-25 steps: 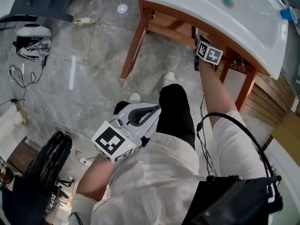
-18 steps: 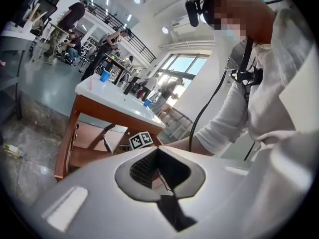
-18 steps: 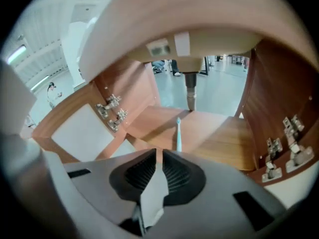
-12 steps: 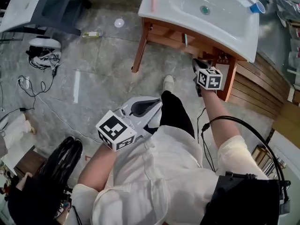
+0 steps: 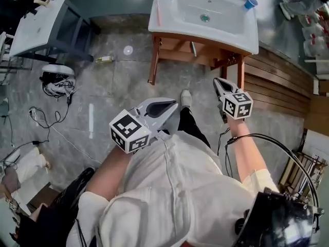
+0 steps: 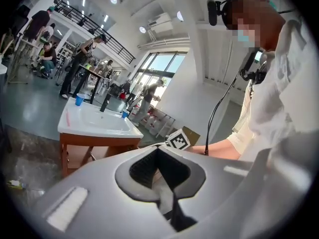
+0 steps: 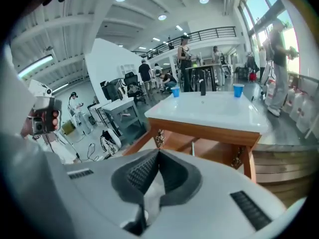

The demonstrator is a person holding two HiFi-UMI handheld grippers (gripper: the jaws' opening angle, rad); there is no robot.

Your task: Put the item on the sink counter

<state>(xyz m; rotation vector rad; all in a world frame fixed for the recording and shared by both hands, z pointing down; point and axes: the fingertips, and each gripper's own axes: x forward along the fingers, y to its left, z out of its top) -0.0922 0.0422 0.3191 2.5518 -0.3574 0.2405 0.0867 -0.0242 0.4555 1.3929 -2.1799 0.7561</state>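
Lying on the stone floor [image 5: 103,102] toward the upper left, a small yellowish bottle [image 5: 104,59] is looking like the likeliest item (a guess; nothing marks it as such). It is probably light, stiff and a little slick, so best pinched across its middle. The left gripper [image 5: 172,106] is hovering with jaws pressed together on nothing. At top centre the white sink counter [image 5: 205,34] is standing well apart from it. The right gripper [image 5: 216,81] is likewise closed, carrying nothing.

The left gripper [image 5: 172,107] sits close before the torso on a sharply bent left arm [image 5: 109,173], its jaws pressed together at the tips. The right gripper [image 5: 217,82] reaches further forward on a straighter right arm [image 5: 245,149], jaws likewise closed tip to tip.
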